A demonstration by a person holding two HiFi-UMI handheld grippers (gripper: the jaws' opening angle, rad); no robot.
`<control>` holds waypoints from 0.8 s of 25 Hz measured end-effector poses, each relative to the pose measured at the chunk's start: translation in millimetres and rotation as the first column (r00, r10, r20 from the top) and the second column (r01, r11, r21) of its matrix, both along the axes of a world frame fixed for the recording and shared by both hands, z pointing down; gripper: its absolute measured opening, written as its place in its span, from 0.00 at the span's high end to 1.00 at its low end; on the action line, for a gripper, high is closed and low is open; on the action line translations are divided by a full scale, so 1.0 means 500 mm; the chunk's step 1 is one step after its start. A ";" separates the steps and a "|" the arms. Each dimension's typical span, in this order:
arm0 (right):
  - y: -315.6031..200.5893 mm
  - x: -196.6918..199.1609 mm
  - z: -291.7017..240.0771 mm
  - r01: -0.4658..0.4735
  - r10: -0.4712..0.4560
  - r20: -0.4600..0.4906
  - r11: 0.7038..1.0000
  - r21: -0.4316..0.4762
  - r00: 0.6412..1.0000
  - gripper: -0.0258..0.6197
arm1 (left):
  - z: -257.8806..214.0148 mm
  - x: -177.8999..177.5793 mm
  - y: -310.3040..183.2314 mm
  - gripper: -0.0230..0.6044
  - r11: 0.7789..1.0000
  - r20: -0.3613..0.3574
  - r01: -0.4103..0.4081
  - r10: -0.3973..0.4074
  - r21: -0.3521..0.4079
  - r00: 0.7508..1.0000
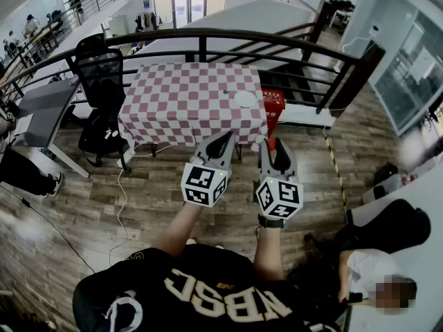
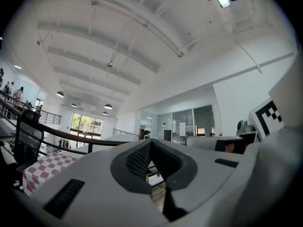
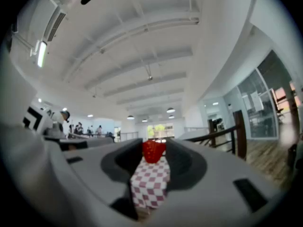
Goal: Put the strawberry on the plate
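Note:
A small red strawberry sits pinched between the tips of my right gripper, which is shut on it. In the head view, that right gripper is held in the air well short of the table with the red-and-white checked cloth. A white plate lies near the table's right edge. The same cloth shows through the right jaws, below the strawberry. My left gripper hovers beside the right one, its jaws together with nothing in them.
A black office chair stands left of the table and a red box at its right. A dark railing curves behind. A grey desk is at the left. A seated person is at lower right. Cables cross the wooden floor.

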State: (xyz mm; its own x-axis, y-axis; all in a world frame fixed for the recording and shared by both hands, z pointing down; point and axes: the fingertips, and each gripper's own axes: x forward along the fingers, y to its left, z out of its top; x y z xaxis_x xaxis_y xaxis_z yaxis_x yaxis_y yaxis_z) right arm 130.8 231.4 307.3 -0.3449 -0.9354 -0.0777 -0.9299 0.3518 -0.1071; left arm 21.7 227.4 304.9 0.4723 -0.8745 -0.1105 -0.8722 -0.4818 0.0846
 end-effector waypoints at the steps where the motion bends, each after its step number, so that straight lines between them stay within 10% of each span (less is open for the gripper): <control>1: 0.001 0.002 -0.001 0.002 -0.002 -0.001 1.000 0.004 1.000 0.72 | -0.001 0.003 0.000 0.94 1.000 -0.001 0.001 -0.001 0.004 1.000; 20: -0.081 0.032 0.068 0.048 -0.044 0.051 0.995 -0.082 0.998 0.72 | 0.072 0.052 -0.053 0.95 1.000 0.035 -0.022 0.023 -0.022 0.999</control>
State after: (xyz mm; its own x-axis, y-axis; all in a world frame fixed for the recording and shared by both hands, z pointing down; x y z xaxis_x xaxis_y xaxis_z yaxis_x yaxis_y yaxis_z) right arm 147.1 190.8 341.5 -0.3855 -0.9225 -0.0182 -0.9058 0.3821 -0.1830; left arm 47.5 201.1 340.8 0.4949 -0.8657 -0.0747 -0.8640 -0.4995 0.0643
